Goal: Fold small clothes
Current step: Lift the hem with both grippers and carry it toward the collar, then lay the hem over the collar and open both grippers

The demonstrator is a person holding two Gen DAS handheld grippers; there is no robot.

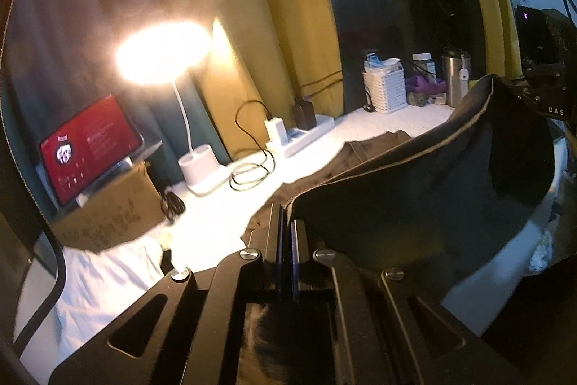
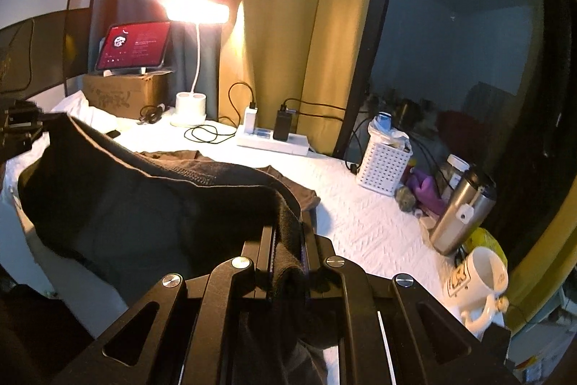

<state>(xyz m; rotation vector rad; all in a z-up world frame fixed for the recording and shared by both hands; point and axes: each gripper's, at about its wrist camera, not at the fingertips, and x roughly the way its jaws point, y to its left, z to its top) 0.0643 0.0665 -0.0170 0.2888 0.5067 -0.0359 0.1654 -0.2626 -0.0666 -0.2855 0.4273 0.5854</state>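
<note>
Both tools were raised above the bed (image 2: 368, 222), a white quilted cover, with one dark garment (image 2: 119, 204) stretched between them.

Left tool (image 1: 287, 222): jaws pressed together, pinching one end of the garment's hemmed edge. In the left wrist view the cloth sagged away to the right and rose to the other tool at upper right.

Right tool (image 2: 288, 240): jaws nearly together, pinching a thick bunched fold of the same garment; the fabric filled the gap between the pads. In the right wrist view the cloth ran off to the left, up to the other tool at the frame edge.

The garment hung slack in the middle, like a hammock. Whether its lowest part touched the bed could not be told.

A second, brown garment (image 2: 288, 183) lay flat on the bed just behind the held one.

Further back: lit desk lamp (image 2: 196, 13), tablet (image 2: 133, 46) with a red screen propped on a cardboard box (image 2: 122, 96), white power strip (image 2: 272, 139) with chargers plugged in, white basket (image 2: 382, 165), steel tumbler (image 2: 461, 211), white mug (image 2: 476, 280) at the right edge.
</note>
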